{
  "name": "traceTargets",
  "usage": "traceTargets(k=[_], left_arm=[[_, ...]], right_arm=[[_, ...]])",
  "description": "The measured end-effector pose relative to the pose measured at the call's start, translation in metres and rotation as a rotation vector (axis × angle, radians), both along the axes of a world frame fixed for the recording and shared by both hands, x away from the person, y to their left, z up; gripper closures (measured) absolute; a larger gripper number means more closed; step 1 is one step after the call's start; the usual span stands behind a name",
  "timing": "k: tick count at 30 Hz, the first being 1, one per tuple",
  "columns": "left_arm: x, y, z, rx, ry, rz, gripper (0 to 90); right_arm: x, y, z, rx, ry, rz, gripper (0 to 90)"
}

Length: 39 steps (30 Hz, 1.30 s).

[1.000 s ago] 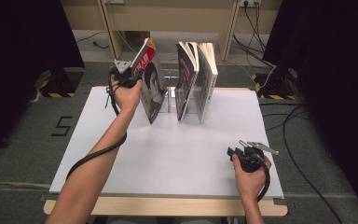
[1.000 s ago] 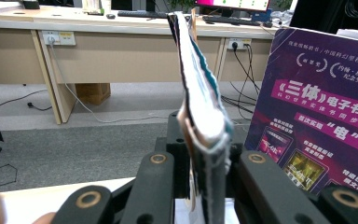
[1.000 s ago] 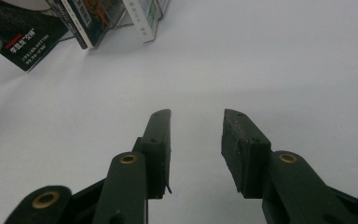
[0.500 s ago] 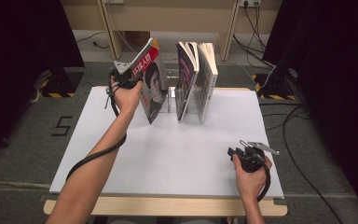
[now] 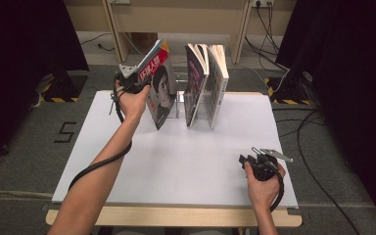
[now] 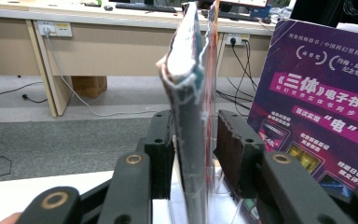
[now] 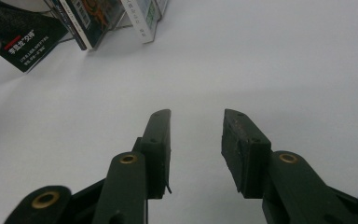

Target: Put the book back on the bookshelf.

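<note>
Two grippers in play, one per hand. High view, upper left of centre: the left gripper (image 5: pixel 136 81) is held up at the top rear edge of a magazine (image 5: pixel 159 85) with a red cover band and a portrait on the front. The magazine stands tilted, top leaning toward the left of the frame, bottom edge on the white bench (image 5: pixel 176 161) at the left end of a clear rack (image 5: pixel 178 100). In the left gripper view the magazine (image 6: pixel 191 116) runs edge-on up the middle of the frame between the two jaws. The jaws have just been opening: the left one sits right against the pages, the right one stands apart with a visible gap, so the gripper is open around the magazine and no longer clamps it. Right of it in that view, a purple cover with white print (image 6: pixel 317 102).

High view, centre: two more books (image 5: pixel 206 83) stand upright in the rack, just right of the magazine, fanned slightly apart at the top.

High view, lower right: the right gripper (image 5: pixel 259 164) rests low over bare bench, well apart from the rack. In the right gripper view its jaws stand parted with nothing between them; book bottoms (image 7: pixel 98 21) show at upper left.
</note>
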<state>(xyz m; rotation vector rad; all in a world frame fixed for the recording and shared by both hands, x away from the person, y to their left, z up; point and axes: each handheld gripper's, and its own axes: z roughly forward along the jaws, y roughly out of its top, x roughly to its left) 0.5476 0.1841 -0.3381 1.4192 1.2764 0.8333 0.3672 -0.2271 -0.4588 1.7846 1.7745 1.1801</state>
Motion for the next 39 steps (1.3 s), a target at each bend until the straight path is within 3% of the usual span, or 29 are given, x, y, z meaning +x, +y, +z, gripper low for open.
traceTargets(k=[39], left_arm=[[-0.015, 0.008, -0.001, -0.031, 0.043, -0.033, 53.2]], right_arm=[[-0.001, 0.002, 0.0, -0.002, 0.004, 0.002, 62.9]])
